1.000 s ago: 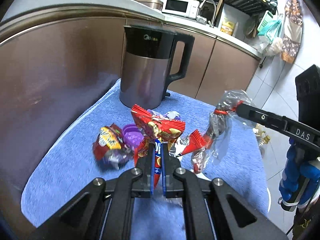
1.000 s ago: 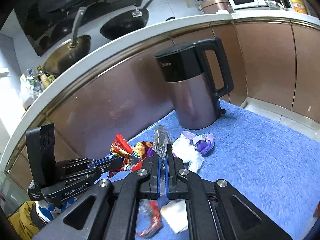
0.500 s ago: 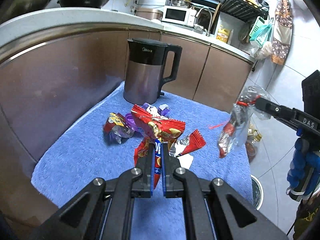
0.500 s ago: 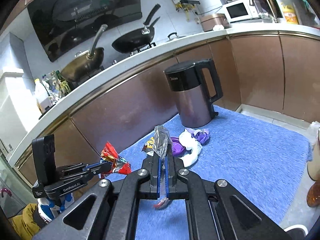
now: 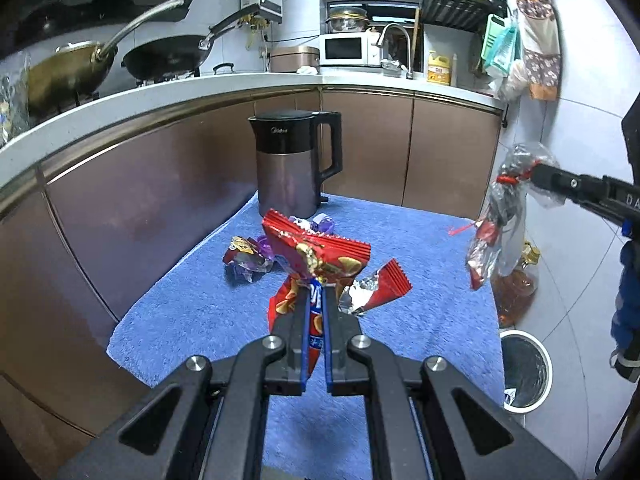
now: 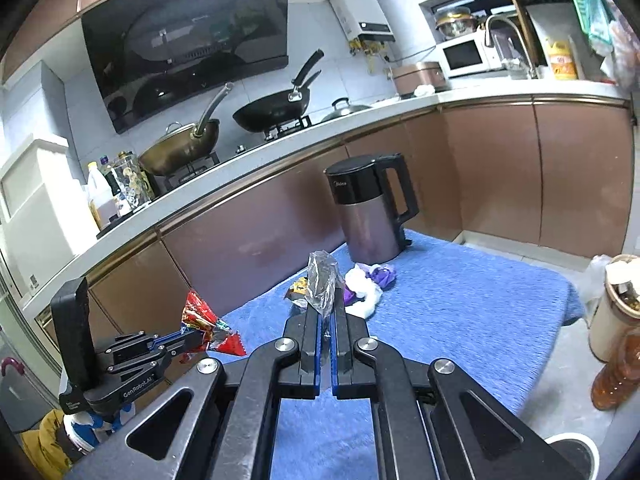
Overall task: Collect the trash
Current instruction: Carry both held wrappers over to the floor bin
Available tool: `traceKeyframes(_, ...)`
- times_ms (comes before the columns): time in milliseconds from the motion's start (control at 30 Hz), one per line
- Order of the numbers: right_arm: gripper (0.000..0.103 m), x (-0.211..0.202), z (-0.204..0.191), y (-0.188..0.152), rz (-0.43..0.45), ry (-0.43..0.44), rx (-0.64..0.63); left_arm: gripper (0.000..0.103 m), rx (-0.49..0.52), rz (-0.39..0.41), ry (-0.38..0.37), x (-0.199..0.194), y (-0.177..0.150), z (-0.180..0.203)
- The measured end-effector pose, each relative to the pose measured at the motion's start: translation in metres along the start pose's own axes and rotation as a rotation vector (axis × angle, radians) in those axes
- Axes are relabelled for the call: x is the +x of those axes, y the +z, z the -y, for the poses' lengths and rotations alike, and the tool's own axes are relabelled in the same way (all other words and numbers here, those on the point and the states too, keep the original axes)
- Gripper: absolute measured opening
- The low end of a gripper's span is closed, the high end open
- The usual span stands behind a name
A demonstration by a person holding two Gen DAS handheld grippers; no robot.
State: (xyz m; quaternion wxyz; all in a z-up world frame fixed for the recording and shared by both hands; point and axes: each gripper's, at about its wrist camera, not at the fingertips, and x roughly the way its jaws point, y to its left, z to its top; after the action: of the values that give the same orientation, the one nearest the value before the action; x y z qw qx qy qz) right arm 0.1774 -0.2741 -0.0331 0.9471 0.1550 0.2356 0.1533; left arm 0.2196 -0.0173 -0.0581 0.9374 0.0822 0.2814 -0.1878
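kettle (image 5: 295, 164) lid band: "Midea" in small pale letters, near the back edge of the blue towel (image 5: 420, 280)
left gripper (image 6: 192, 336) side, seen from the right wrist cam: "GenRobot.AI" in white
right gripper (image 5: 532, 176) arm, seen from the left wrist cam: white letters "DA", the rest runs off the frame edge
snack wrapper (image 5: 320, 256) in the left gripper: blue panel with white letters, something like "DE", honestly can't make out more
yellow bottle (image 6: 562, 62) on the countertop: red label, too small to read

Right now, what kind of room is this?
A home kitchen, most likely: woks on a gas stove under a range hood, a microwave and a tap on the counter.
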Motion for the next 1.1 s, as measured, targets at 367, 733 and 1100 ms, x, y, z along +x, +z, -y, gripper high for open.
traceKeyframes(367,0.003,-0.069,0.015,-0.012,0.065,-0.078,-0.027,0.005,0.081,0.042,0.038,-0.028,-0.009,0.046)
traceKeyframes(733,0.003,-0.121,0.048,-0.024,0.125,-0.169,-0.001,0.005,0.139,0.041,0.009,-0.028,-0.009,0.083)
traceKeyframes(1100,0.003,-0.158,0.094,-0.039,0.166,-0.242,0.059,0.005,0.214,0.014,-0.039,-0.013,-0.006,0.135)
